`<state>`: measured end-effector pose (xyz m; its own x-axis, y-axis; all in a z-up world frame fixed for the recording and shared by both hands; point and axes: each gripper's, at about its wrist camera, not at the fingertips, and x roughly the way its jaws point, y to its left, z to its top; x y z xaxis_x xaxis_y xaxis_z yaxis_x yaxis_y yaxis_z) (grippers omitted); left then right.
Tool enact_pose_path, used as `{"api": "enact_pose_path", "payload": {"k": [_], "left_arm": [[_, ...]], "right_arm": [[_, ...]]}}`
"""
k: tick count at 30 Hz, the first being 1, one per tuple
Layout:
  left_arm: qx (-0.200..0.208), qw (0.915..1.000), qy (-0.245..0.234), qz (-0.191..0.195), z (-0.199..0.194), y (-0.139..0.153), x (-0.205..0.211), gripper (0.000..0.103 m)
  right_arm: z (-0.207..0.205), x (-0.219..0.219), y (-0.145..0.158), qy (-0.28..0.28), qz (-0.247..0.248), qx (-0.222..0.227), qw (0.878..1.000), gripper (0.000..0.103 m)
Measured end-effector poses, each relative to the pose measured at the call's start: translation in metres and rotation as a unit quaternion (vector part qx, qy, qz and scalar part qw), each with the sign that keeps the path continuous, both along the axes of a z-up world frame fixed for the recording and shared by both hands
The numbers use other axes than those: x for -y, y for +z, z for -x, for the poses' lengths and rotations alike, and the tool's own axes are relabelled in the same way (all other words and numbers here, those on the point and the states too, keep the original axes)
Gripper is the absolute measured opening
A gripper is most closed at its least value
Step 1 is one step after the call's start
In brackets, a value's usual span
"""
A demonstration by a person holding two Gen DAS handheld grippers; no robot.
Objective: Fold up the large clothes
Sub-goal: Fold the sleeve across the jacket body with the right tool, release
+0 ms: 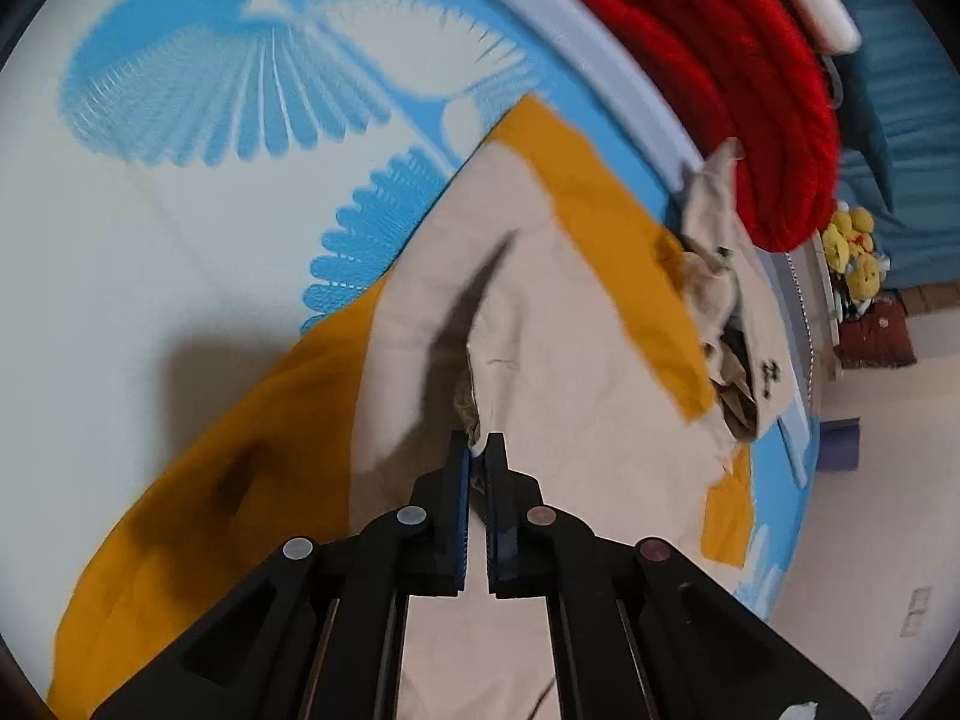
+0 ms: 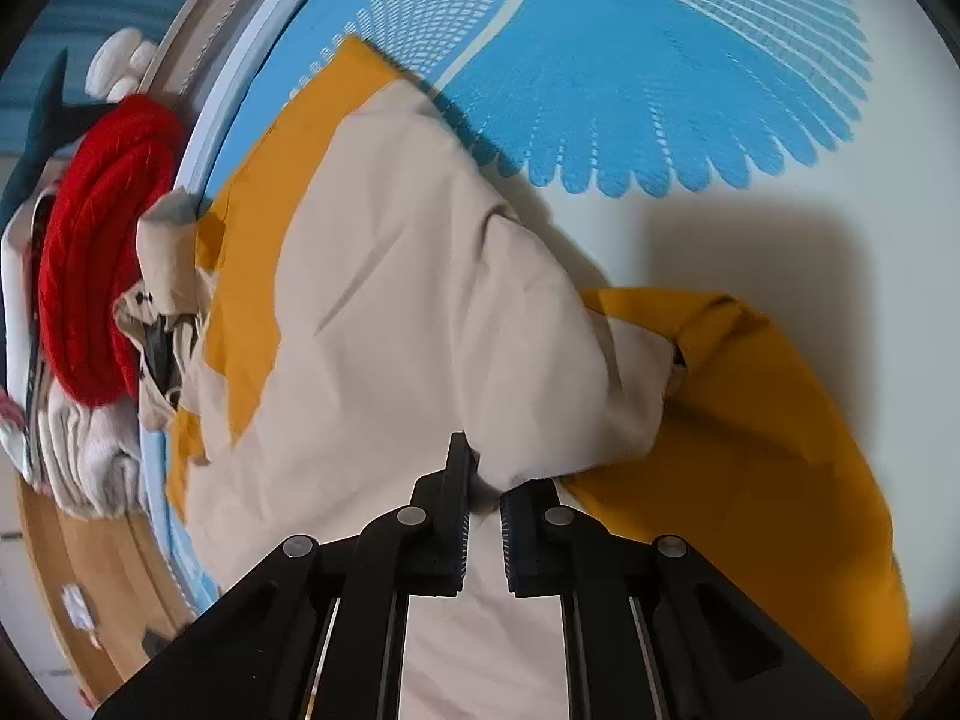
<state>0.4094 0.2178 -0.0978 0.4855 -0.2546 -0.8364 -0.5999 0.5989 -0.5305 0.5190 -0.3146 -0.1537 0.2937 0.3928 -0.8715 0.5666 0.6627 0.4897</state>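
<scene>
A large beige and mustard-yellow garment (image 1: pixel 558 324) lies spread on a bed with a white and blue bird-print sheet (image 1: pixel 180 138). My left gripper (image 1: pixel 478 456) is shut on a raised fold of the beige cloth. In the right wrist view the same garment (image 2: pixel 384 276) fills the middle, with a mustard part (image 2: pixel 750 420) to the right. My right gripper (image 2: pixel 483 480) is shut on a bunched beige edge of the garment, its jaws held a little apart by the cloth.
A red knitted item (image 1: pixel 720 60) lies on a pile at the bed's edge, also in the right wrist view (image 2: pixel 102 246) above folded white clothes (image 2: pixel 90 456). Yellow plush toys (image 1: pixel 852 252) and a wooden floor (image 2: pixel 102 570) lie beyond the bed.
</scene>
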Motion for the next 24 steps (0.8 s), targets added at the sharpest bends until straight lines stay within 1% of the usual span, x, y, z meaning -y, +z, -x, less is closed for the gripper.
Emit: {"api": "enact_pose_path", "payload": {"k": [1,2,4,5,6,7,8,9,10,11,12,13,14,15,16,17,18,19,20,21,22,23,24], "left_arm": [[-0.002,0.9999,-0.006,-0.013,0.003,0.007,0.004,0.003],[-0.020,0.9991,-0.014,-0.034,0.007,0.012,0.007,0.007],[-0.071,0.9960,-0.009,-0.055,0.014,0.007,0.006,0.013],[-0.095,0.9927,-0.001,-0.074,0.016,0.007,0.003,0.008],[-0.102,0.9903,0.001,-0.094,0.017,0.012,0.003,0.006],[-0.095,0.9882,0.000,-0.120,0.018,0.019,0.004,0.006],[-0.073,0.9858,-0.013,-0.150,0.015,0.031,0.008,0.009],[-0.058,0.9844,-0.026,-0.164,0.011,0.035,0.012,0.009],[-0.036,0.9835,-0.050,-0.170,0.005,0.038,0.018,0.009],[-0.023,0.9844,-0.068,-0.160,-0.001,0.035,0.022,0.010],[-0.018,0.9861,-0.085,-0.142,-0.006,0.026,0.024,0.012],[-0.023,0.9871,-0.093,-0.129,-0.011,0.016,0.025,0.014],[-0.039,0.9872,-0.100,-0.118,-0.014,0.000,0.025,0.014],[-0.061,0.9857,-0.110,-0.112,-0.018,-0.015,0.026,0.014],[-0.095,0.9820,-0.124,-0.106,-0.020,-0.034,0.027,0.014],[-0.120,0.9784,-0.130,-0.107,-0.019,-0.046,0.028,0.013],[-0.122,0.9782,-0.129,-0.108,-0.018,-0.047,0.028,0.013],[-0.118,0.9779,-0.130,-0.113,-0.018,-0.042,0.029,0.013],[-0.113,0.9766,-0.138,-0.121,-0.020,-0.033,0.031,0.013],[-0.099,0.9759,-0.145,-0.129,-0.021,-0.024,0.034,0.015],[-0.084,0.9753,-0.149,-0.140,-0.023,-0.016,0.036,0.021],[-0.074,0.9737,-0.151,-0.153,-0.023,-0.009,0.037,0.023],[-0.067,0.9707,-0.153,-0.173,-0.023,-0.003,0.039,0.023]], "right_arm": [[0.001,0.000,0.004,-0.002,0.006,0.000,1.000,0.009],[0.001,0.000,0.007,-0.002,0.015,-0.001,1.000,0.009],[0.003,0.001,0.010,-0.003,0.032,-0.015,0.999,0.017],[0.007,0.001,0.012,-0.006,0.043,-0.026,0.999,0.019],[0.012,0.000,0.017,-0.007,0.058,-0.034,0.998,0.022],[0.015,-0.002,0.022,-0.006,0.069,-0.035,0.997,0.022],[0.020,-0.006,0.033,-0.003,0.089,-0.028,0.996,0.022],[0.023,-0.010,0.047,0.004,0.112,-0.006,0.994,0.022],[0.023,-0.014,0.056,0.011,0.125,0.013,0.992,0.022],[0.020,-0.021,0.069,0.024,0.148,0.044,0.988,0.023],[0.016,-0.028,0.079,0.040,0.164,0.076,0.983,0.026],[0.012,-0.032,0.082,0.051,0.166,0.091,0.981,0.032],[0.003,-0.037,0.080,0.073,0.157,0.107,0.979,0.034],[-0.005,-0.042,0.074,0.092,0.145,0.112,0.979,0.037],[-0.014,-0.045,0.063,0.114,0.134,0.104,0.979,0.038],[-0.021,-0.046,0.045,0.133,0.125,0.074,0.980,0.038],[-0.022,-0.043,0.025,0.139,0.119,0.033,0.983,0.038],[-0.021,-0.040,0.014,0.136,0.115,0.008,0.984,0.036],[-0.018,-0.035,0.007,0.124,0.101,-0.006,0.987,0.036],[-0.017,-0.032,0.012,0.113,0.098,-0.001,0.989,0.036],[-0.018,-0.032,0.017,0.116,0.105,0.002,0.988,0.036],[-0.021,-0.035,0.033,0.126,0.120,0.022,0.984,0.036],[-0.021,-0.035,0.042,0.130,0.128,0.040,0.982,0.036]]}}
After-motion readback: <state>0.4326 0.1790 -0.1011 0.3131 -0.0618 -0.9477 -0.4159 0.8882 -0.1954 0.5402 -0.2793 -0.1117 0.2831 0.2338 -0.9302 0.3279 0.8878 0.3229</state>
